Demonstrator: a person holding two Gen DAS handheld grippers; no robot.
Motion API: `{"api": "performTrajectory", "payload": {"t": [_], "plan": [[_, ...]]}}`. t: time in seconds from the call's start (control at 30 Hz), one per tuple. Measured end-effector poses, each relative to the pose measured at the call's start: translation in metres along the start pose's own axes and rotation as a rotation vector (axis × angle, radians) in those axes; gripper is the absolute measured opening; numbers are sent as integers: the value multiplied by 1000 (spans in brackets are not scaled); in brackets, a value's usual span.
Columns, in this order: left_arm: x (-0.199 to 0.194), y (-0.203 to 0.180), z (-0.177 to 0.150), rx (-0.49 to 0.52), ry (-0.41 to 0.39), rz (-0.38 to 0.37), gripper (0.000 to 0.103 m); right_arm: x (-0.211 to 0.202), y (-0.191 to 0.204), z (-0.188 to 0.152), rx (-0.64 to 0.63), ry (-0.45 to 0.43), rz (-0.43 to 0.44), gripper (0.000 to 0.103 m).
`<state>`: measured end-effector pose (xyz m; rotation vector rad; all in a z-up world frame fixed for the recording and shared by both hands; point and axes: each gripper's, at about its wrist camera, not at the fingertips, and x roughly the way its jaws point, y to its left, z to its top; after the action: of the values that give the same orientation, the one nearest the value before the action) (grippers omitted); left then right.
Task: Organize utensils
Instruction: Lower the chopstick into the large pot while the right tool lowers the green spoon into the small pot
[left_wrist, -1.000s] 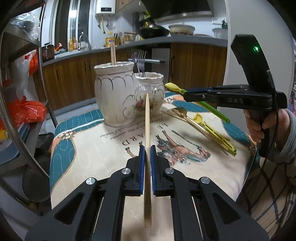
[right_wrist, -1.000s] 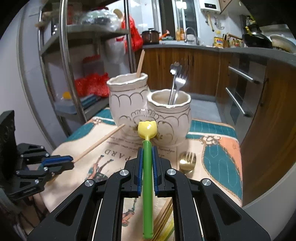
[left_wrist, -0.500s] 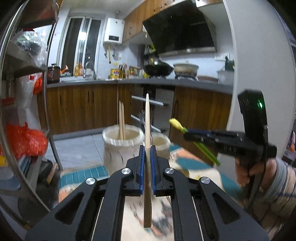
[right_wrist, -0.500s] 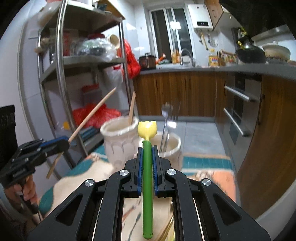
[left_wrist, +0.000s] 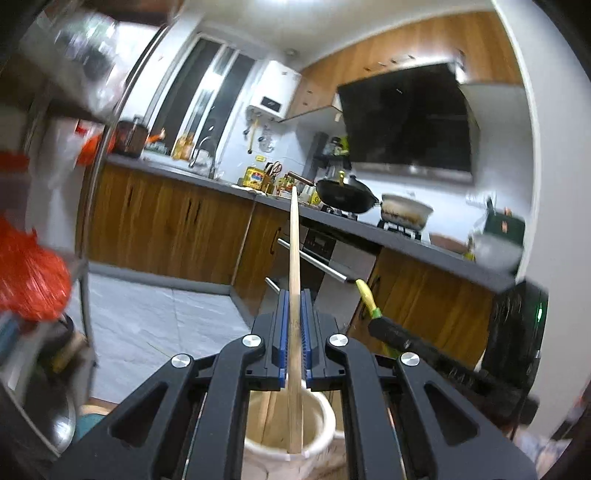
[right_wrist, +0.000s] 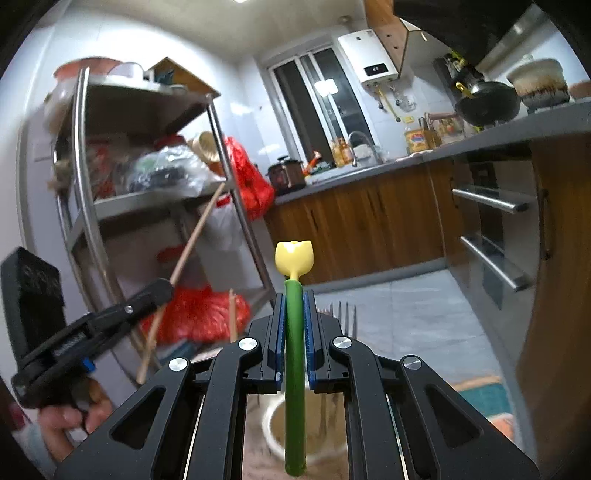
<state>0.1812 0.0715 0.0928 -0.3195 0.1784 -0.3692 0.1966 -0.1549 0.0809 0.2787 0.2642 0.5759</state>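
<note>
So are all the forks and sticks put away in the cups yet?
Some are: chopsticks already stand in the cream jar, and forks in the other jar. Right now the left gripper holds a wooden chopstick and the right gripper a green tulip-topped utensil, both above the jars, not yet dropped in.

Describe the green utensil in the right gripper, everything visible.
The green utensil is a slim, glossy, plastic-looking stick, bright green along its shaft, topped by a pale yellow tulip-shaped end. The right gripper is shut on it mid-shaft, blue pads pressing both sides. It stands roughly upright, tulip end up, its lower tip hanging over the open mouth of a cream ceramic holder that has a fork inside. Whether the tip touches the holder cannot be told. In the left wrist view only its yellow end shows.
</note>
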Motion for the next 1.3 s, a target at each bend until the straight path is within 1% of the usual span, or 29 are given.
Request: {"api": "performTrajectory", "payload": {"t": [0.1, 0.23, 0.33, 0.43, 0.63, 0.87, 1.07, 1.13, 1.3], "plan": [[12, 9, -3, -39, -13, -3, 6, 15, -3, -4, 19, 2, 12, 10], [24, 15, -12, -52, -46, 37, 6, 29, 3, -12, -41, -6, -26, 10], [27, 10, -21, -14, -49, 65, 6, 34, 12, -17, -109, -17, -58, 10], [27, 7, -29, 34, -40, 73, 6, 40, 18, -24, -185, -20, -93, 10], [17, 2, -43, 107, -17, 91, 6, 49, 15, -36, -232, -3, -115, 10], [7, 2, -49, 118, -6, 107, 6, 43, 20, -35, -254, 29, -126, 10], [-2, 0, -55, 140, -5, 119, 6, 28, 35, -38, -343, 79, -145, 10], [-4, -1, -56, 147, -6, 121, 6, 22, 35, -38, -343, 73, -139, 10], [-9, -3, -59, 159, -8, 125, 6, 12, 27, -39, -287, 102, -137, 10]]}}
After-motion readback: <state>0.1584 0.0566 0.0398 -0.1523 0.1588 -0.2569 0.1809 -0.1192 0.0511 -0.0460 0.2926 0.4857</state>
